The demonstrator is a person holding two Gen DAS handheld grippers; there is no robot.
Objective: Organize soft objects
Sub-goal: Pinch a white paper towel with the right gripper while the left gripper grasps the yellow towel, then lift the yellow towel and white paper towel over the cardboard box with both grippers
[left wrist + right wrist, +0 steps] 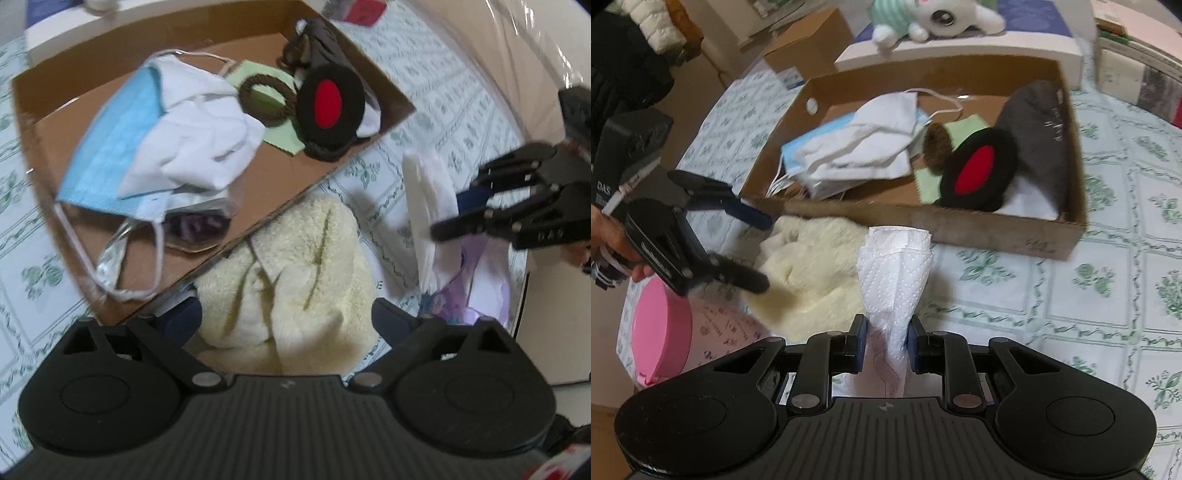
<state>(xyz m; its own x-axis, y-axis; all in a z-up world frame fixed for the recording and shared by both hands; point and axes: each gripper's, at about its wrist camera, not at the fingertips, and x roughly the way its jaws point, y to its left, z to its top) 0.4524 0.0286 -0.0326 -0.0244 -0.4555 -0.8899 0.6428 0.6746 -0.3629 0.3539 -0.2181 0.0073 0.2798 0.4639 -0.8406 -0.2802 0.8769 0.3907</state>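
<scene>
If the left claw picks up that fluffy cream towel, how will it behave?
The cream towel lies in soft, rumpled folds, so it will probably sag and drape. Its fluffy pile suggests an easy, non-slip grip. One corner lies against the cardboard box, so it may drag there.

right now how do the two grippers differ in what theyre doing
The right gripper is shut on a white paper tissue; the left gripper is open and grips nothing. The right one holds its tissue clear of the floral cloth; the left one's fingers straddle the cream fluffy towel, which lies flat beside the cardboard box. Both point steeply downward, near that box.
</scene>
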